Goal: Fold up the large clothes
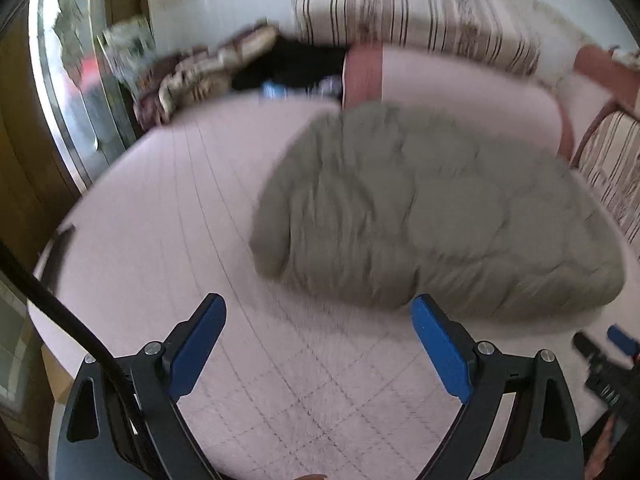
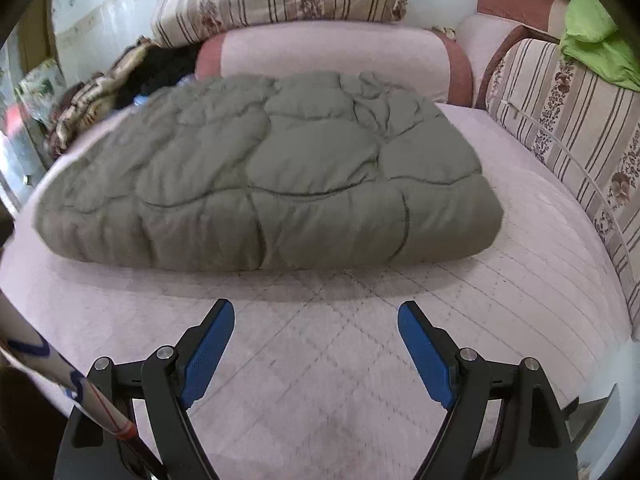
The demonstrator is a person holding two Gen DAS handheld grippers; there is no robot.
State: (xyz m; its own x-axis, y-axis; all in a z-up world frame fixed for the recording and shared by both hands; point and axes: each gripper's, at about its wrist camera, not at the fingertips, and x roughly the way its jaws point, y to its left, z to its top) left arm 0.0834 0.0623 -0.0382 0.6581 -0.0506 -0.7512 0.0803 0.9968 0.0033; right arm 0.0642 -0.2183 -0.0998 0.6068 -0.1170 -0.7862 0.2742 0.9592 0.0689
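Quilted grey-green jacket [image 2: 264,176] lies folded into a thick bundle on the pink bed [image 2: 328,360], beyond both my claws. My left claw [image 1: 320,344] and right claw [image 2: 316,352] gape empty. Folding looks finished; next I'd only tidy edges.

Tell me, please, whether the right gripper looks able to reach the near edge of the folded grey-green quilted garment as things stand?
Probably yes. The right gripper is open and empty, and only bare pink bed cover lies between its fingers and the near edge of the quilted garment.
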